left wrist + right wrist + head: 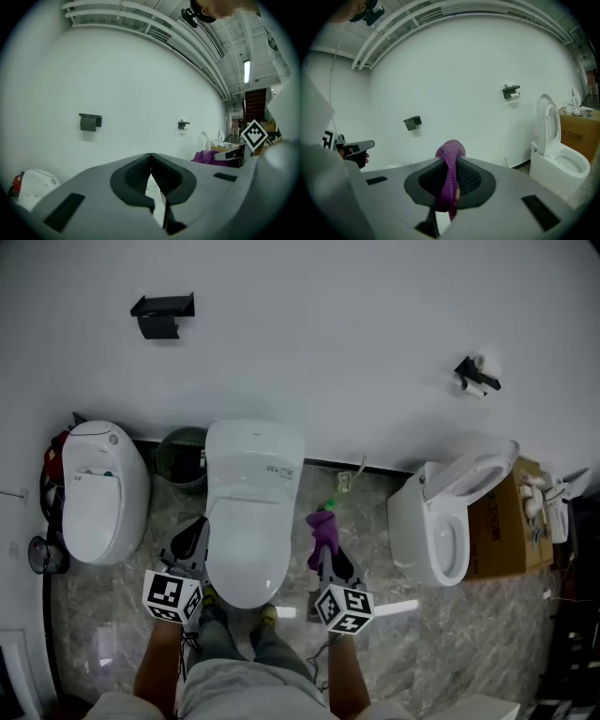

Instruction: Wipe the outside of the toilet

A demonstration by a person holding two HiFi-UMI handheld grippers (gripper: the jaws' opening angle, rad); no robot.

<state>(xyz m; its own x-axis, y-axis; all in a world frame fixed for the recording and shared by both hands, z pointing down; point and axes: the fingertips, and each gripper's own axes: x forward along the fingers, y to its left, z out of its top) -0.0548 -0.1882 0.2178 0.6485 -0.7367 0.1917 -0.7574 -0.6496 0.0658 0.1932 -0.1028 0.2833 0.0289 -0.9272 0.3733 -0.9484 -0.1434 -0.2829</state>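
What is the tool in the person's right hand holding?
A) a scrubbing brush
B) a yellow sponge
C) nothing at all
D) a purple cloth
D: in the right gripper view, the right gripper has its jaws closed on a purple cloth, which sticks up between them.

The left gripper [150, 155] is seen with its fingers [133, 176] pressed together, nothing held, before a white wall [140, 84]; a purple cloth [206, 156] is glimpsed at right.
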